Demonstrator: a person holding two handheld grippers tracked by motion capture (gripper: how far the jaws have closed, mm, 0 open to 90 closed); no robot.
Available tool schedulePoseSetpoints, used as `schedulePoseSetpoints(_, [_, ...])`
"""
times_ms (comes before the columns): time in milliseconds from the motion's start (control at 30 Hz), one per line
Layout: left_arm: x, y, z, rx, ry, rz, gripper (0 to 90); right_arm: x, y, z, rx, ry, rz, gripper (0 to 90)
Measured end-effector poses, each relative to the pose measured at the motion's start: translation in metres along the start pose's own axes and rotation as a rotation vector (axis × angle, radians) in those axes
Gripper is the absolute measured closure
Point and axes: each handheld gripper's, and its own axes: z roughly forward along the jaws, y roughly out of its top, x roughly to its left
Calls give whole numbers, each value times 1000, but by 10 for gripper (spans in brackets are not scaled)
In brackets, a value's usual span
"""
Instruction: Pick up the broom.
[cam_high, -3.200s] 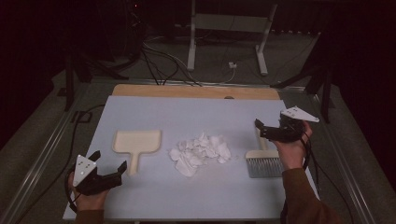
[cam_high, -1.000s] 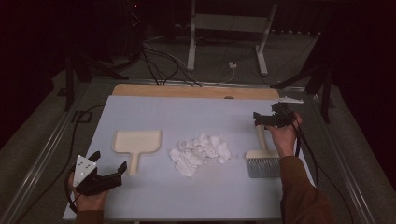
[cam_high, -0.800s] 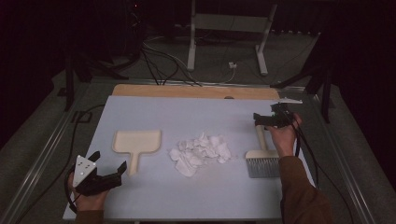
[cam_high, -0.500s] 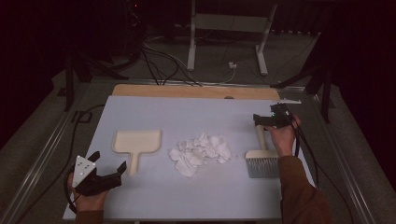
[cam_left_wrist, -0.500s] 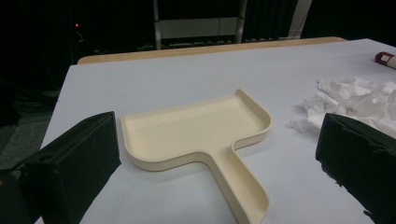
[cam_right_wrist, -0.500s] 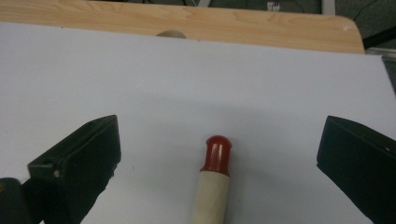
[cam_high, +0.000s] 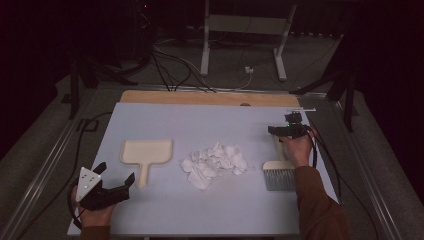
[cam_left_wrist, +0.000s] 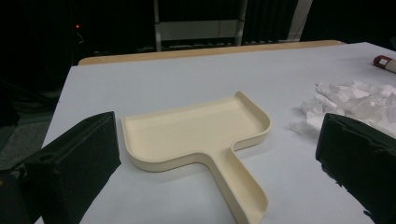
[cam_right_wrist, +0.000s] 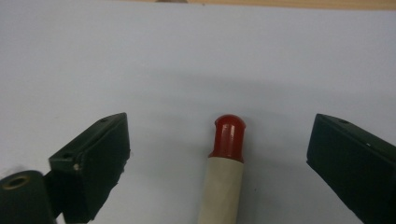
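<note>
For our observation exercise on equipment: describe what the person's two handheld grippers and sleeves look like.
The left gripper is black with two blocky black fingers and carries a light grey three-cornered plate with dark dots; a black cable trails from it. The right gripper is black too, with a thin pale plate and a black cable. The right forearm wears a rust-brown sleeve.

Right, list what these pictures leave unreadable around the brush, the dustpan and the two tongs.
- Brush handle, high view: the right hand and right tongs cover most of it.
- Brush bristles, right gripper view: cut off by the bottom edge; the red handle tip sits between the open jaws, untouched.
- Dustpan handle end, left gripper view: cut off at the bottom edge.
- Crumpled paper, left gripper view: partly behind a jaw of the left tongs.
</note>
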Motion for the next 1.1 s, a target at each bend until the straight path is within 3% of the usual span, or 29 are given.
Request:
schedulePoseSetpoints(467, [1, 0, -1, -4, 0, -5, 7, 1, -3, 17, 64, -52, 28, 394])
schedulePoseSetpoints(833, [1, -1, -1, -5, 1, -10, 7, 2, -8, 30, 102, -80, 60, 572])
schedulePoseSetpoints(967, [2, -1, -1, -5, 1, -10, 7, 5, -8, 29, 112, -101, 41, 664])
schedulePoseSetpoints(1100, [1, -1, -1, -5, 1, -8, 7, 8, -8, 29, 113, -121, 17, 684])
